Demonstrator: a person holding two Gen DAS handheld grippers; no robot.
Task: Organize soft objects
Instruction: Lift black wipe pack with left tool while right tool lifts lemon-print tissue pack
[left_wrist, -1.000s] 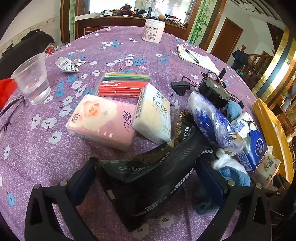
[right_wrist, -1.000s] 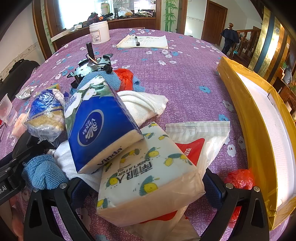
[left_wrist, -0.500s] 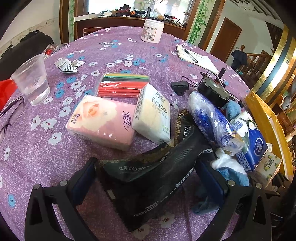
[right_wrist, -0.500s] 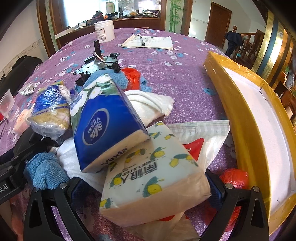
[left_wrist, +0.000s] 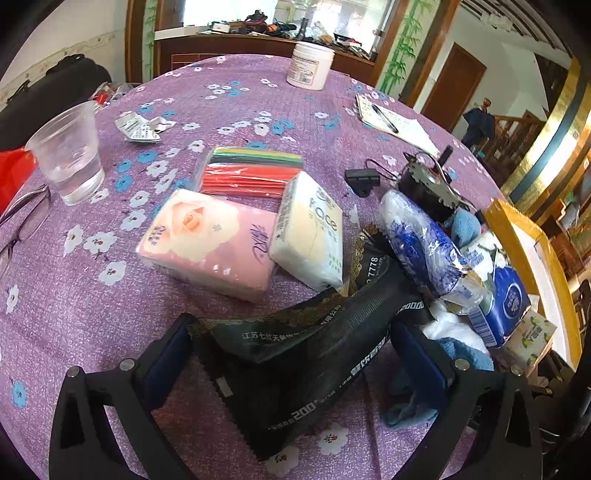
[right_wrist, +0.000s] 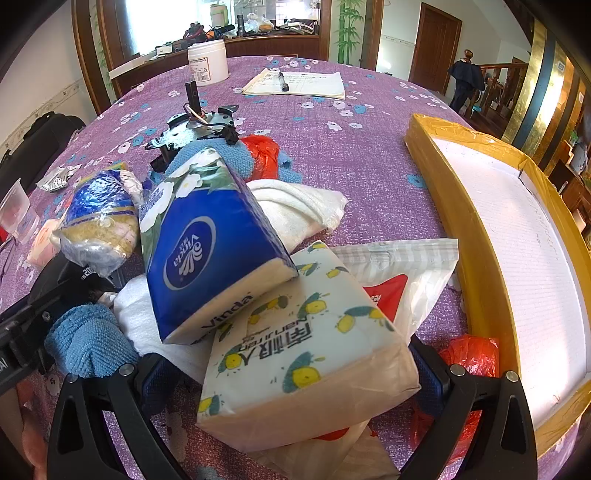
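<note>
In the left wrist view my left gripper (left_wrist: 293, 354) is shut on a black printed packet (left_wrist: 317, 350) that spans both pads, low over the purple flowered tablecloth (left_wrist: 92, 314). Beyond it lie a pink tissue pack (left_wrist: 207, 240), a white tissue pack (left_wrist: 310, 232) and a blue-and-white wrapped bundle (left_wrist: 421, 243). In the right wrist view my right gripper (right_wrist: 291, 373) is shut on a lemon-print tissue pack (right_wrist: 303, 354). A blue Vinda tissue pack (right_wrist: 207, 251) leans on it. A white towel (right_wrist: 295, 210) and a blue cloth (right_wrist: 88, 343) lie around them.
A yellow-walled box (right_wrist: 476, 236) with a white floor stands to the right. A white bag (right_wrist: 413, 273) and red plastic (right_wrist: 469, 354) lie under the lemon pack. A cup of water (left_wrist: 68, 151), glasses (left_wrist: 22, 221), a motor (left_wrist: 428, 184), a jar (left_wrist: 310, 64) and a notepad (left_wrist: 391, 123) are also there.
In the right wrist view the yellow box has slid left and closer as my right gripper swings toward it with the lemon pack. The left gripper has barely moved.
</note>
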